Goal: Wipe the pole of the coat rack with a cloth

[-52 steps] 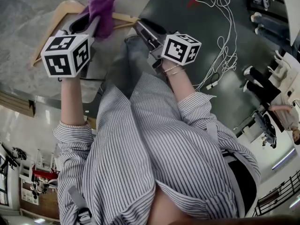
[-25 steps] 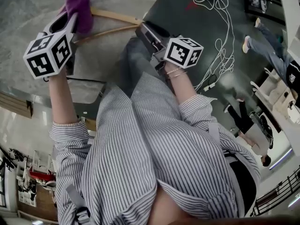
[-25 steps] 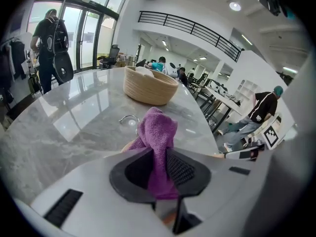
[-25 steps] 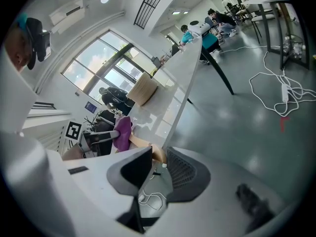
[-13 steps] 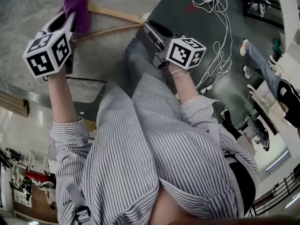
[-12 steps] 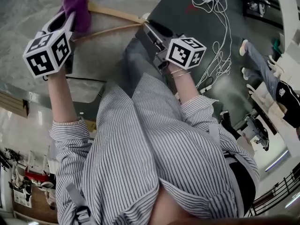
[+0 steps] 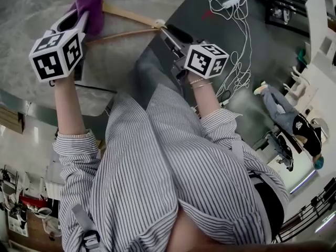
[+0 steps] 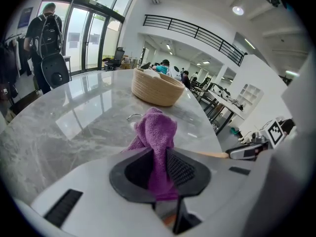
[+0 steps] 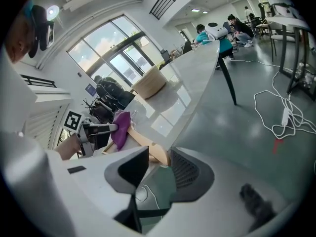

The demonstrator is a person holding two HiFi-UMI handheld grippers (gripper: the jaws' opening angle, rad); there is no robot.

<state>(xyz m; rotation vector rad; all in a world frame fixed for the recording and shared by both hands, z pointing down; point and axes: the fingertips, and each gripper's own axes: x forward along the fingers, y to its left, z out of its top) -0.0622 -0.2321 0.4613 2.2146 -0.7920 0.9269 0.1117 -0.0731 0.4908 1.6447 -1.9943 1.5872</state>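
A purple cloth [image 7: 89,1] [image 8: 155,132] is pinched in my left gripper [image 7: 83,17] [image 8: 159,168], which is shut on it and presses it against the far arm of a wooden hanger [image 7: 131,18] [image 9: 143,144] above the marble table [image 7: 37,4]. My right gripper [image 7: 164,30] [image 9: 158,171] is at the hanger's other end. Its jaws are opening: the wooden tip lies between them, close to the right pad, with a gap showing. The right gripper view also shows the cloth [image 9: 121,122] and the left gripper [image 9: 98,130].
A woven basket [image 8: 157,87] [image 9: 148,83] stands farther along the marble table [image 8: 74,127]. White cables [image 7: 236,35] [image 9: 286,115] lie on the dark floor to the right. A person with a backpack [image 8: 47,43] stands by the glass doors, and others sit at distant tables.
My left gripper has slid the cloth leftward along the hanger's arm since two seconds ago, then held nearly still. The right gripper has stayed at the hanger's near end.
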